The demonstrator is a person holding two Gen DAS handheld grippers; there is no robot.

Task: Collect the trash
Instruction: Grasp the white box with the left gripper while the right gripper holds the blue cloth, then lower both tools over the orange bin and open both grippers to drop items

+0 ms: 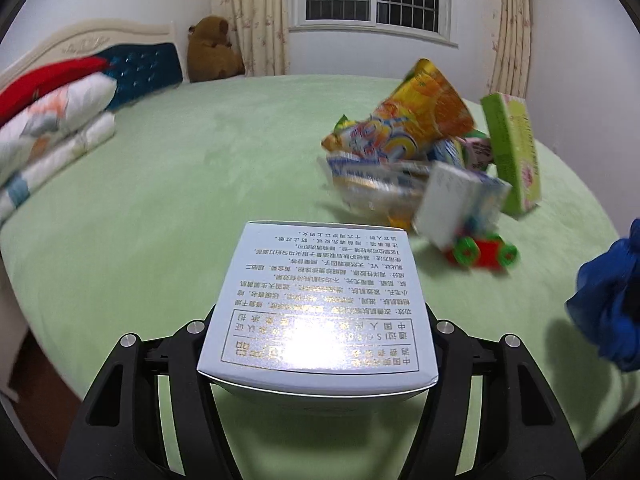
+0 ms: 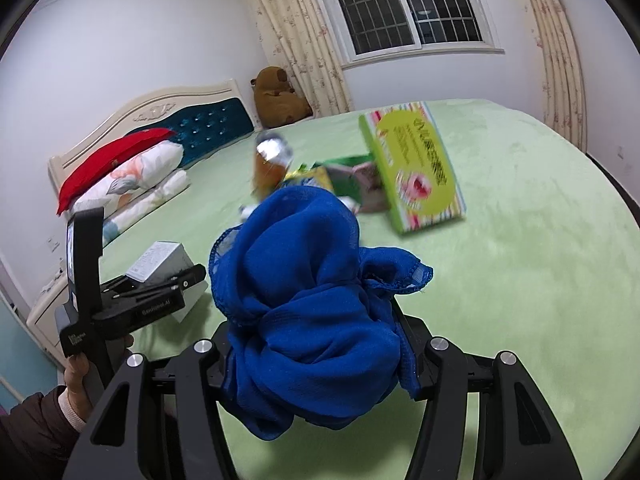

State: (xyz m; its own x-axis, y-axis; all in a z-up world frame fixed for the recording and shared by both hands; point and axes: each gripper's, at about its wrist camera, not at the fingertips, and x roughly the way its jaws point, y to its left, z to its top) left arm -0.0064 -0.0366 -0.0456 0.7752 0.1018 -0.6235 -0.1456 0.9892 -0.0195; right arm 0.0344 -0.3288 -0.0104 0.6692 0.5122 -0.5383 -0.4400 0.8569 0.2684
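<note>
1. We've got the left gripper, fingers clamped on a pale box, low centre.
2. Right gripper grips a blue cloth.
3. Trash pile sits upper right on the bed; next, probably bagging these.

The left gripper was clamped on a white box, both fingers pressed to its sides. The right gripper gripped a bunched blue cloth, its fingertips apparently buried in it. At eight o'clock, the left hand grasped its handle.
</note>
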